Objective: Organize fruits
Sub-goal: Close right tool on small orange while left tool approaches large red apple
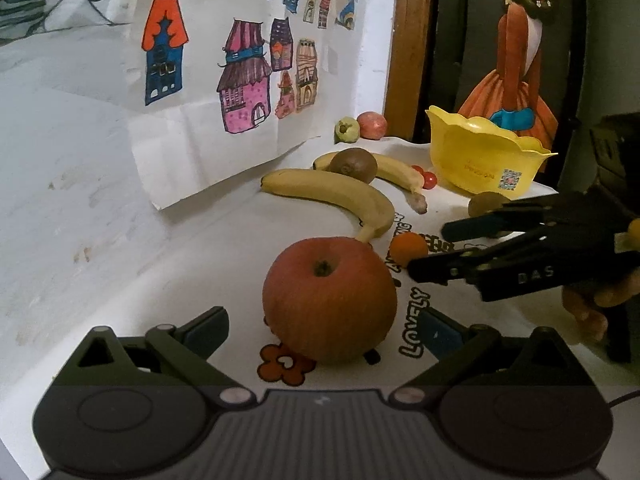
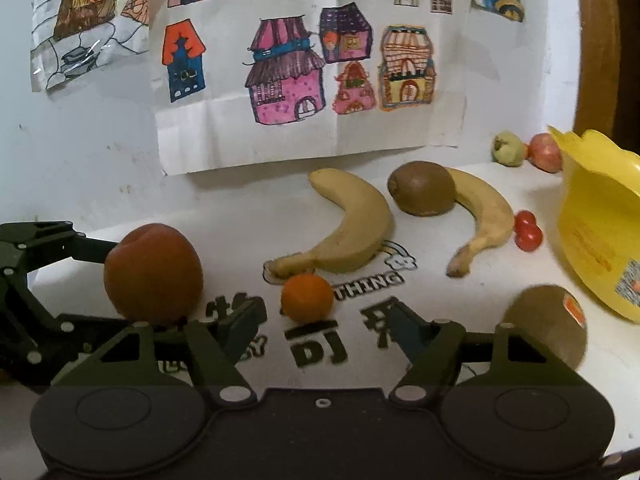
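A large red apple (image 1: 330, 300) sits between the open fingers of my left gripper (image 1: 322, 330), which do not visibly touch it. The right wrist view shows the same apple (image 2: 154, 274) with my left gripper (image 2: 120, 284) on either side of it. My right gripper (image 2: 324, 320) is open, and a small orange (image 2: 307, 298) lies just ahead of its fingertips. From the left, my right gripper (image 1: 448, 248) points at that orange (image 1: 408, 248). A yellow bowl (image 1: 480, 156) (image 2: 596, 216) stands at the right, empty as far as I can see.
Two bananas (image 2: 352, 224) (image 2: 488, 216), a kiwi (image 2: 422, 194) between them and cherry tomatoes (image 2: 528, 232) lie by the wall. Another kiwi (image 2: 544, 328) sits near the bowl. A green guava (image 2: 508, 149) and a small red apple (image 2: 544, 152) rest far back. A hand (image 1: 592, 304) holds my right gripper.
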`<state>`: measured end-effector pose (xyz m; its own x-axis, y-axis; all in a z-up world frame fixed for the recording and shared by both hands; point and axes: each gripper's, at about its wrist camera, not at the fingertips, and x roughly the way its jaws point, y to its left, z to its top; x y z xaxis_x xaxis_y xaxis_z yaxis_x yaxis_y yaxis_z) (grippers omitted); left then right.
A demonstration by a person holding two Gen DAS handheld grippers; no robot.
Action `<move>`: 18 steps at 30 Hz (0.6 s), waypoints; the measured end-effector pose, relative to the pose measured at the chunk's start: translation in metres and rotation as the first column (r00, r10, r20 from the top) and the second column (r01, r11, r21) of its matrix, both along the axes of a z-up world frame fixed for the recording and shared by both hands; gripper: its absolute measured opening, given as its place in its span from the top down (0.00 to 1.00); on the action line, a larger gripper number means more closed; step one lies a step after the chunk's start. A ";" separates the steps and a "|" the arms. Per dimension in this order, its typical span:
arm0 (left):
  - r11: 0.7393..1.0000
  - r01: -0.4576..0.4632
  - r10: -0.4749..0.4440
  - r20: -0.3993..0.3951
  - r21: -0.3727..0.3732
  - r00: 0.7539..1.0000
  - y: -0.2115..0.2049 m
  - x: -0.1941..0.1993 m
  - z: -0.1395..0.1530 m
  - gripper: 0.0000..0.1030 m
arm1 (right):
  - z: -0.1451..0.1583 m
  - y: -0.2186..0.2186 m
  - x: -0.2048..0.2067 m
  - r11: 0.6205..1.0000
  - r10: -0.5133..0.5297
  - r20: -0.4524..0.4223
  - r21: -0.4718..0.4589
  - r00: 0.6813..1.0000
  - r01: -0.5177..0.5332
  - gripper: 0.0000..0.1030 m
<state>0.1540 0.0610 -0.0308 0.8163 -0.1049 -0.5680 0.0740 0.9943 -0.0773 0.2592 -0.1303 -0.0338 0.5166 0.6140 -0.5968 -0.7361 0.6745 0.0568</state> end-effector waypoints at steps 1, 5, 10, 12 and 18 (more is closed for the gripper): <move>1.000 0.001 -0.001 -0.001 -0.002 1.000 0.000 0.000 0.000 0.04 | -0.001 0.003 0.002 1.000 0.004 -0.006 -0.012 1.000 -0.004 0.29; 1.000 0.011 -0.011 -0.008 -0.004 1.000 -0.001 0.000 0.000 0.11 | -0.004 0.011 0.006 1.000 0.007 -0.024 -0.026 1.000 -0.007 0.39; 1.000 0.023 -0.023 -0.019 0.005 1.000 -0.003 0.002 -0.002 0.18 | -0.004 0.017 0.007 0.999 -0.006 -0.008 -0.042 1.000 0.006 0.45; 1.000 0.019 -0.018 -0.025 0.011 1.000 -0.004 0.003 -0.003 0.22 | -0.005 0.019 0.006 0.999 -0.004 0.001 -0.052 1.000 0.004 0.47; 1.000 0.009 -0.009 -0.024 0.024 1.000 -0.006 0.004 -0.003 0.29 | -0.004 0.026 0.000 0.997 0.005 0.038 -0.073 0.999 -0.003 0.57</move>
<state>0.1582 0.0555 -0.0335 0.8017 -0.0982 -0.5896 0.0813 0.9952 -0.0551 0.2596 -0.1043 -0.0380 0.5374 0.5717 -0.6200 -0.7394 0.6729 -0.0204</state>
